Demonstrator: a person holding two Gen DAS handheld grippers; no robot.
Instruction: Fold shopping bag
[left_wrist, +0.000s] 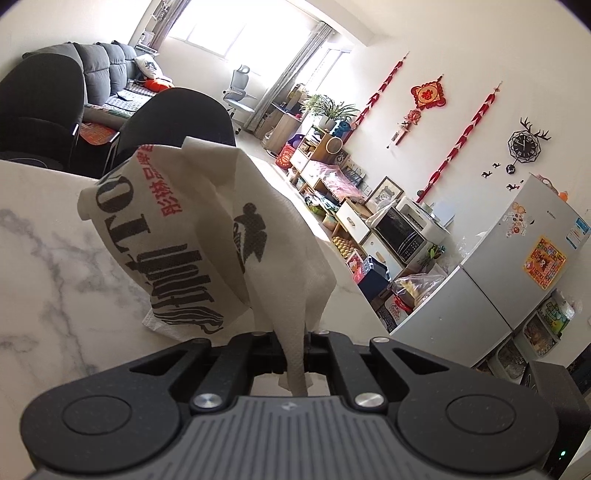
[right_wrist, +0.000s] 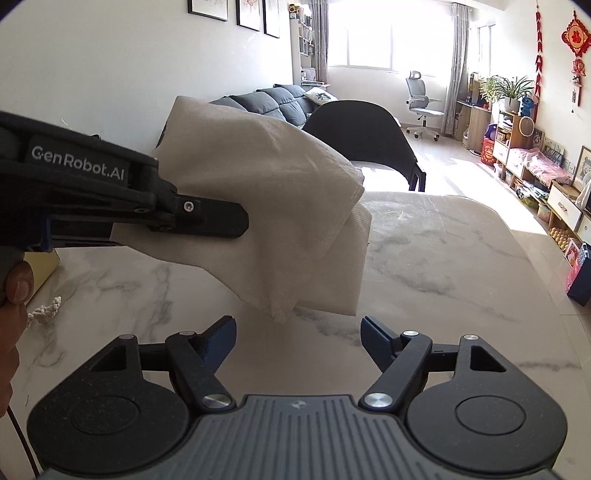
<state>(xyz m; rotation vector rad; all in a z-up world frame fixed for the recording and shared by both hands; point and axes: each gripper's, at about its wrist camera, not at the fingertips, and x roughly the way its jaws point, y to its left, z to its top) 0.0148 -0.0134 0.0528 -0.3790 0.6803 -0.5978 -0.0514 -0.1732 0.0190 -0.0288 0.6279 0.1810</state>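
A white fabric shopping bag (left_wrist: 192, 236) with black and red print is bunched and lifted off the marble table (left_wrist: 44, 266). My left gripper (left_wrist: 295, 343) is shut on a strip of its cloth, which runs down between the jaws. In the right wrist view the same bag (right_wrist: 280, 206) hangs from the left gripper (right_wrist: 221, 221), its plain side facing me and its lower corner just above the table (right_wrist: 443, 266). My right gripper (right_wrist: 298, 332) is open just below and in front of that hanging corner, nothing between its blue fingers (right_wrist: 221, 338).
Black chairs (left_wrist: 173, 122) (right_wrist: 362, 133) stand at the table's far edge, with a grey sofa (right_wrist: 269, 103) behind. A knotted cord (right_wrist: 46, 310) lies at the table's left. A person's hand (right_wrist: 13, 295) holds the left gripper. Shelves and a fridge (left_wrist: 517, 251) line the right wall.
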